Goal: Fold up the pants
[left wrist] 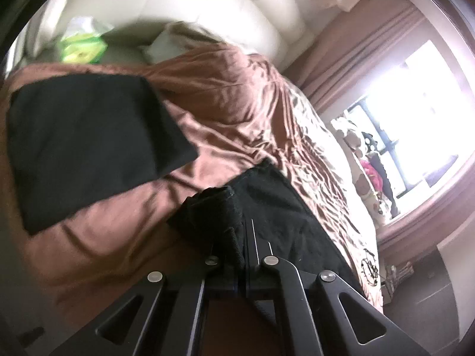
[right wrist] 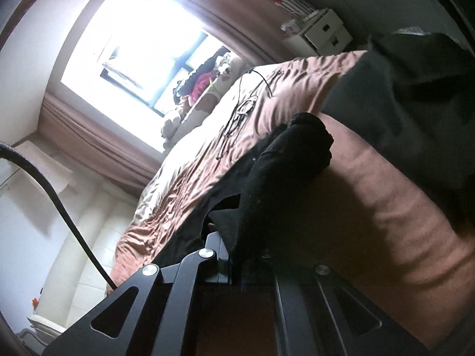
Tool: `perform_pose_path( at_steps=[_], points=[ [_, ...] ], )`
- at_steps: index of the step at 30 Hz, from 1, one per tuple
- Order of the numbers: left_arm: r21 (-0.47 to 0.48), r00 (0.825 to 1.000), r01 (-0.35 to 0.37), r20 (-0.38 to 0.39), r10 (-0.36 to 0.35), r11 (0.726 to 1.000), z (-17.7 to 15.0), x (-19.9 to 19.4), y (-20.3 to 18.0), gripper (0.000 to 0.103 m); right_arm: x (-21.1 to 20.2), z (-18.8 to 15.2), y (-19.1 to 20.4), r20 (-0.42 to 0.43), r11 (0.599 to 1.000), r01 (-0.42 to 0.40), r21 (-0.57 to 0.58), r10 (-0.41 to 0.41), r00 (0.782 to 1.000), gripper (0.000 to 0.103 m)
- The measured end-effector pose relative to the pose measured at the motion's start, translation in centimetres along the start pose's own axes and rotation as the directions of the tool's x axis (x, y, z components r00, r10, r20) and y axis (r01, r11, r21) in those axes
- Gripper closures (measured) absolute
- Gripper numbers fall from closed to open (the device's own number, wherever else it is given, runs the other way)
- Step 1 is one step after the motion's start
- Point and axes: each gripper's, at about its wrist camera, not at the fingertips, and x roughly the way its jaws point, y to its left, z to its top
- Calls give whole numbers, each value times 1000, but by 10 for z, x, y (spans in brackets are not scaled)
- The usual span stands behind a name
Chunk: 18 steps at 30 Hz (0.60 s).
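Observation:
The black pants (left wrist: 267, 207) lie on the brown bedspread (left wrist: 222, 103). In the left wrist view my left gripper (left wrist: 237, 249) is shut on a bunched edge of them, and the cloth hides its fingertips. From there the pants trail off to the right over the bed. In the right wrist view my right gripper (right wrist: 237, 237) is shut on another bunch of the black pants (right wrist: 285, 172), which is lifted off the brown bedspread (right wrist: 386, 222) and drapes over the jaws.
A folded black garment (left wrist: 89, 148) lies on the bed to the left. A dark grey garment (right wrist: 400, 103) lies at the upper right. A green pack (left wrist: 83, 44) sits by the cream headboard (left wrist: 207, 6). A black cable (right wrist: 59, 201) hangs at the left. White drawers (right wrist: 326, 35) stand beyond the bed, near the window (right wrist: 133, 44).

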Motion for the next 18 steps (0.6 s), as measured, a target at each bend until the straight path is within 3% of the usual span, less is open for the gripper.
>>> perform_pose_path(
  at_steps=[10, 18],
  points=[
    [41, 1000, 14, -3, -14, 999, 37, 40, -43, 101, 37, 13, 5, -6, 1000, 15, -23, -15, 1000, 103],
    [78, 1000, 1, -9, -1, 997, 63, 78, -80, 101, 66, 34, 33, -20, 998, 66, -18, -67, 998, 103]
  ],
)
